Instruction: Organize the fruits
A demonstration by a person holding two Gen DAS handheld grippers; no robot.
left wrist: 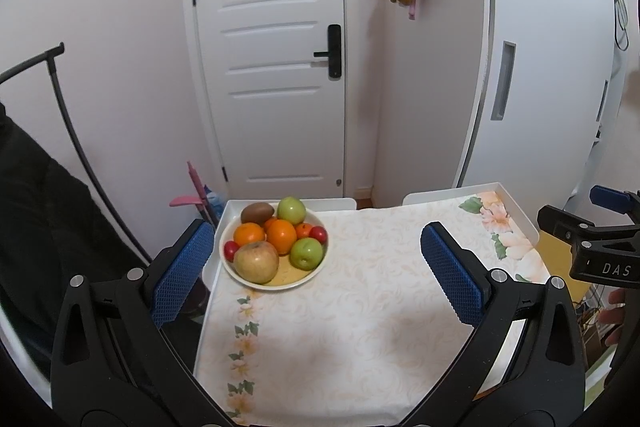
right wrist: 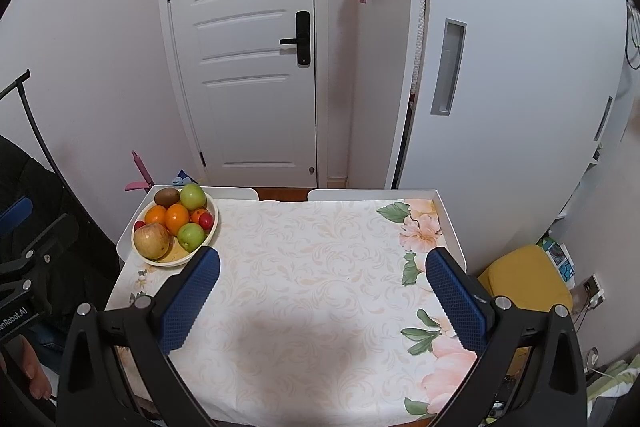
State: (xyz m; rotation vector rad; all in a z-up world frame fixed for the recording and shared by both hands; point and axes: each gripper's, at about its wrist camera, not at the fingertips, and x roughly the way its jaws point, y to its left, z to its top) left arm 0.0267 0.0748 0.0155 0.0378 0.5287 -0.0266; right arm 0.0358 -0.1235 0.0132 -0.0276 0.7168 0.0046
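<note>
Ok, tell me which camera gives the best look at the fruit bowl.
The left wrist view. The fruit bowl sits closer and larger there, with every fruit clear of the open left gripper. In the right wrist view the bowl is smaller, and a finger of the open right gripper overlaps its near rim.

We see a cream bowl (left wrist: pixel 312 277) at the bench's far left corner, heaped with oranges (left wrist: pixel 281 235), green apples (left wrist: pixel 306 253), a kiwi (left wrist: pixel 257 212) and a yellow-red apple (left wrist: pixel 256 262).
</note>
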